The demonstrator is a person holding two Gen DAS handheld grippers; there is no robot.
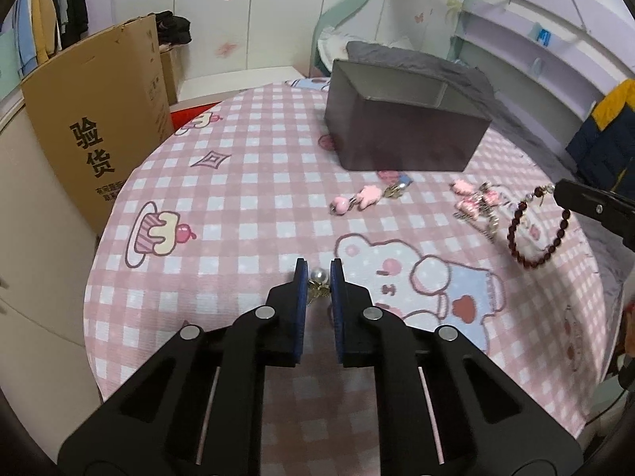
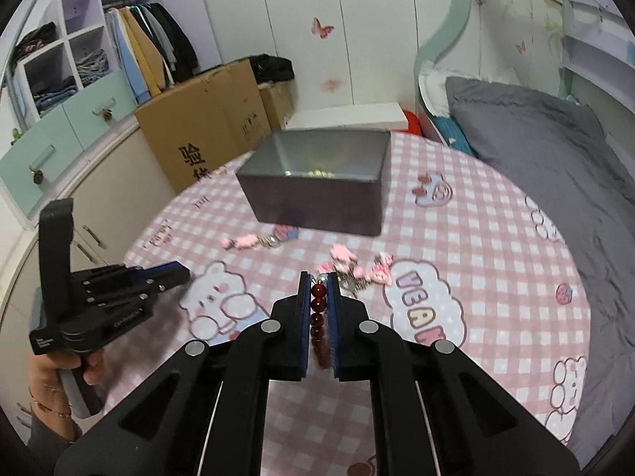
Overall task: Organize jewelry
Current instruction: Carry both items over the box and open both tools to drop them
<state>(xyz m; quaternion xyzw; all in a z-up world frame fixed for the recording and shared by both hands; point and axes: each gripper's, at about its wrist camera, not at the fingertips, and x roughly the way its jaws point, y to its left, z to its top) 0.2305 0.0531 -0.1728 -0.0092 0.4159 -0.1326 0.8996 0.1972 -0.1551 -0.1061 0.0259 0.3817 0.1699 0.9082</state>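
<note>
We see a round table w/ a pink checked cloth [image 1: 238,182] w/ bear pics. A dark grey box [image 1: 401,127], open on top, sits near the far edge of the table; sth gold shows inside it in the right wrist view. Just in front of the box lie two bunches of pink charms: one [image 1: 367,196] near the middle, one [image 1: 476,202] more to the right. Our right gripper [image 2: 318,279] is squeezed shut on a dark red bead bracelet [image 1: 535,230], held up over the right side of the table. Our left gripper [image 1: 318,267] is closed on a small pearl pin w/ a gold bit [image 1: 319,283], over the near part of the table.
</note>
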